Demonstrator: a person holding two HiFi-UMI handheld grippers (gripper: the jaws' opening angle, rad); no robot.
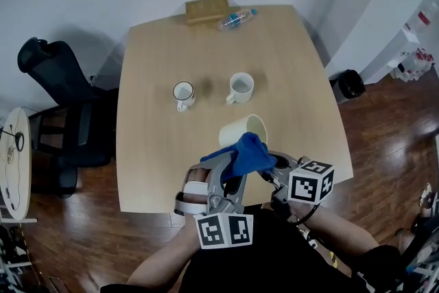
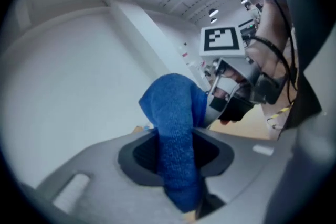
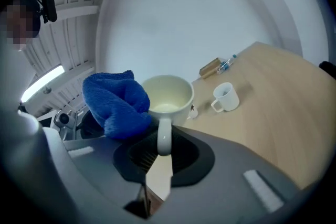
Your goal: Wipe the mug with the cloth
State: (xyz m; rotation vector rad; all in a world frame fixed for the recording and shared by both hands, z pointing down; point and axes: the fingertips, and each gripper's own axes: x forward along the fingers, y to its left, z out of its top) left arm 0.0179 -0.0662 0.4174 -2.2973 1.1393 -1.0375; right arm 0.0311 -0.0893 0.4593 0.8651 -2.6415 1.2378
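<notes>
In the head view a cream mug (image 1: pixel 241 128) hangs tilted above the table's near edge, mouth toward the right. My right gripper (image 1: pixel 269 165) is shut on its handle; in the right gripper view the handle (image 3: pixel 164 136) sits between the jaws with the mug's (image 3: pixel 168 94) open mouth facing me. A blue cloth (image 1: pixel 245 154) is bunched against the mug's near side, and my left gripper (image 1: pixel 232 168) is shut on it. In the left gripper view the cloth (image 2: pixel 176 134) stands up between the jaws. The cloth (image 3: pixel 115 102) touches the mug's left rim.
Two more mugs stand mid-table: a dark-rimmed one (image 1: pixel 183 94) and a white one (image 1: pixel 241 87). A wooden box (image 1: pixel 206 9) and a plastic bottle (image 1: pixel 236 18) lie at the far edge. A black office chair (image 1: pixel 62 113) stands left, a black bin (image 1: pixel 350 84) right.
</notes>
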